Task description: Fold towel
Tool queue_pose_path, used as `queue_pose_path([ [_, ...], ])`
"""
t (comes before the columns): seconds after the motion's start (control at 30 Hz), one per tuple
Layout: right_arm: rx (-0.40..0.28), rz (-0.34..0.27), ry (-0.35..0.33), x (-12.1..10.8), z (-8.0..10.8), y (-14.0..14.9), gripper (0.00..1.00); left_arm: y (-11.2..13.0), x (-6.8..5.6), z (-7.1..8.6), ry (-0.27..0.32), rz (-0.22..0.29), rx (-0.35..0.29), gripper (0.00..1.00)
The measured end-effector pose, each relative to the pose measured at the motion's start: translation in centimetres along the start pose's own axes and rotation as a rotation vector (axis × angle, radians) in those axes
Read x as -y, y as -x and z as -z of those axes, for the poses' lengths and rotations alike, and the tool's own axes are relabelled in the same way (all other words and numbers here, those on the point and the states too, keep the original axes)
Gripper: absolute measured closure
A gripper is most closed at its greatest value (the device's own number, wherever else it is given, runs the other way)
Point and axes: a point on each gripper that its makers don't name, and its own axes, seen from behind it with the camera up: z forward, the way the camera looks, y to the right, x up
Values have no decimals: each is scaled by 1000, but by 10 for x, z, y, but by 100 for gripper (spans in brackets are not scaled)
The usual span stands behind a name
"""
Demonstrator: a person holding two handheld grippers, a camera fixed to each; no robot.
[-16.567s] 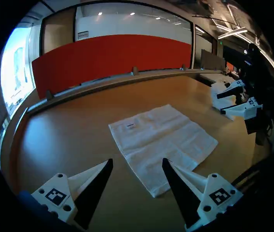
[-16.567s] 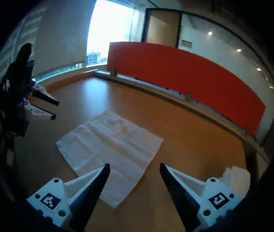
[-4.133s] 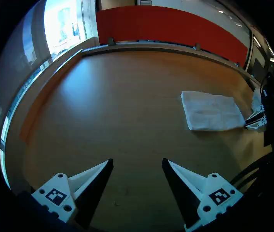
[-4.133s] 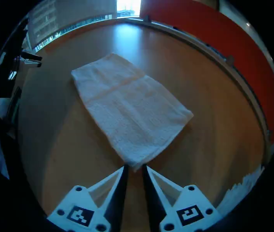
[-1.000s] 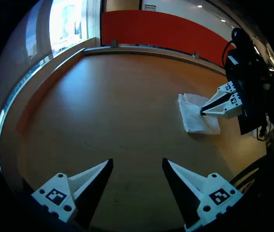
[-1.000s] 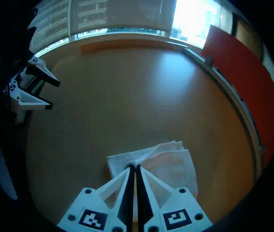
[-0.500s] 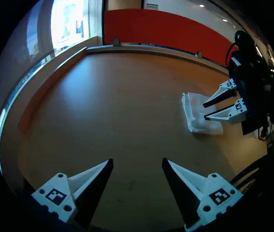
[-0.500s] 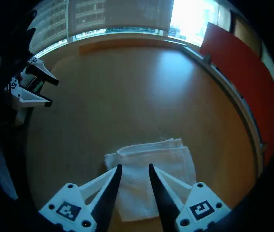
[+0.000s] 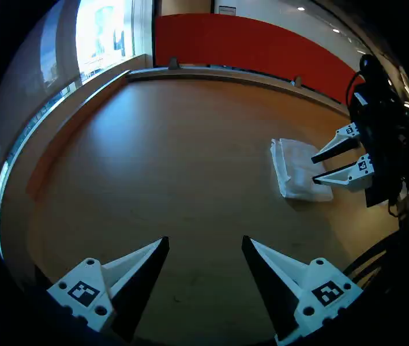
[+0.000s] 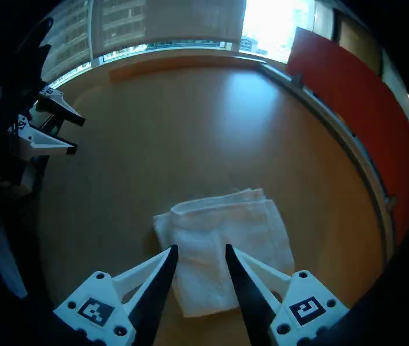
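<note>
In the left gripper view, the left gripper (image 9: 204, 239) stands at the bottom edge, its two fingers spread wide with nothing between them, over bare wooden table (image 9: 164, 150). The white towel (image 9: 299, 173) lies folded into a small thick block at centre right of the frame. The right gripper (image 9: 314, 171) comes in from the right edge, held by a dark-clad person; its fingers are parted and their tips sit over the towel's right side. A red partition (image 9: 250, 43) runs along the top, with a bright window (image 9: 103, 32) at upper left.

In the right gripper view, the right gripper (image 10: 201, 248) is released, with its fingertips over the near part of the towel (image 10: 233, 222), which lies at lower centre. Whether the tips touch the cloth cannot be told. The left gripper (image 10: 79, 137) shows at upper left, fingers apart and well away from the towel.
</note>
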Motion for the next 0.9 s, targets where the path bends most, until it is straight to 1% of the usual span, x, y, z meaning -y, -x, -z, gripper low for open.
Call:
queue_pose_path([
  [0.13,8,-27,16,1,5,13,35,0,0,0,0,0,0,6],
  [0.57,42,-95,63,4,18,52,35,0,0,1,0,-11,-1,6],
  [0.9,72,-140,78,13,23,77,35,3,-1,2,2,-10,1,6],
])
